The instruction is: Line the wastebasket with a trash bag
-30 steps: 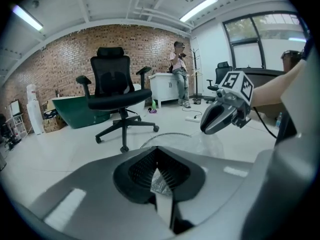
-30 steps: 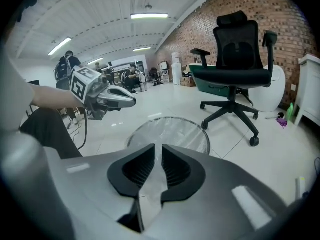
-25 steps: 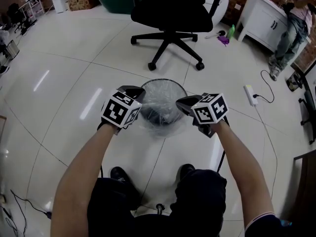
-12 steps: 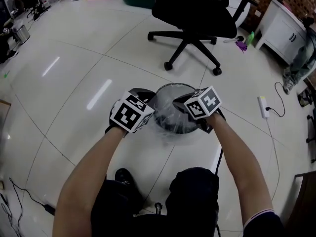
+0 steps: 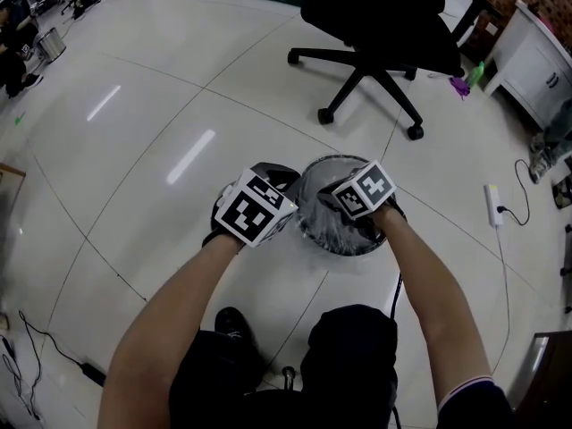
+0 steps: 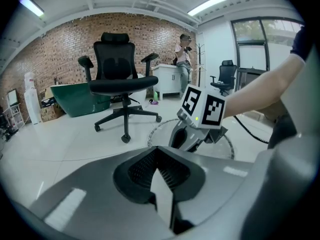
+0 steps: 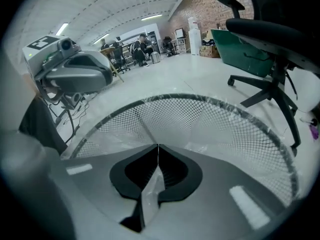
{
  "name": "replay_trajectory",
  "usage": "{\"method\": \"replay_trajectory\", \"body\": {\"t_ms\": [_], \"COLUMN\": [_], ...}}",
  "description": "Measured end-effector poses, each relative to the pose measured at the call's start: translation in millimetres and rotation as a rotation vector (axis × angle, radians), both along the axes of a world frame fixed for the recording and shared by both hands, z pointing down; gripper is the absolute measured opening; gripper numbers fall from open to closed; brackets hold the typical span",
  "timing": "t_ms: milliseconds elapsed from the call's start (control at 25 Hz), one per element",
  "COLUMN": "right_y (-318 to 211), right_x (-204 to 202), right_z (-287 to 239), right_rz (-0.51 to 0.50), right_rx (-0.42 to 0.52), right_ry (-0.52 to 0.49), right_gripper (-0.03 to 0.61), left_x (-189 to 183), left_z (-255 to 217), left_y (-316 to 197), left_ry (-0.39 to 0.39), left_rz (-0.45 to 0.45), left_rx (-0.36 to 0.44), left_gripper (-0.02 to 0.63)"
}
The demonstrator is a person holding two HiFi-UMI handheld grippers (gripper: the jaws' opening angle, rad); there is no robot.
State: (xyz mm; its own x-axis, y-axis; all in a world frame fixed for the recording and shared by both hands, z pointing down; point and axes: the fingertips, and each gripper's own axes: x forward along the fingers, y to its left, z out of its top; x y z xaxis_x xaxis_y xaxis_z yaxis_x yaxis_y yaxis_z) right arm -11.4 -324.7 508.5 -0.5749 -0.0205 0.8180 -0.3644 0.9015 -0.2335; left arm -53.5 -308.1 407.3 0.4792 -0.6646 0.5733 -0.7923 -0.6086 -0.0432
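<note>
Both of my grippers have sunk and closed in on the round black wire-mesh wastebasket (image 5: 336, 159) since a second ago. Then they flanked it. Now my right gripper (image 5: 329, 202) hangs over its mouth, tilted steeply down, and my left gripper (image 5: 288, 184) sits just beside its 9 o'clock rim. The clear plastic trash bag (image 5: 350, 232), which spread out past the basket before, now lies gathered inside the mesh.

Seen from my head, the wastebasket stands on the glossy white tiled floor (image 5: 143, 88), just in front of my knees and slightly toward 3 o'clock of centre. My bare forearms reach to it from 6 o'clock.

My left gripper's jaws are pressed together with a thin strip of the clear film pinched between them. My right gripper's jaws are likewise closed on a fold of the same film. Past them its own view shows the mesh wall with wrinkled plastic lining it.

A black swivel office chair (image 5: 384, 25) stands at 12 o'clock of the wastebasket, well apart. A white power strip (image 5: 491, 202) with a dark cable lies on the floor at 3 o'clock. A white cabinet (image 5: 536, 61) is at 2 o'clock, by the frame's edge.
</note>
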Motion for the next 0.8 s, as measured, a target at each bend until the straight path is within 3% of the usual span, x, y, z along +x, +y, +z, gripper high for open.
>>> {"method": "replay_trajectory", "body": {"t_ms": [800], "right_y": [-6], "right_x": [-11], "right_z": [71], "right_rz": [0.056], "right_rx": [-0.024], "right_ry": [-0.020], "right_gripper": [0.049], "left_x": [-15], "left_z": [13], "left_y": [-4], "left_ry": [0.073], "left_rz": [-0.065], "left_rx": [-0.037], "left_gripper": [0.012]}}
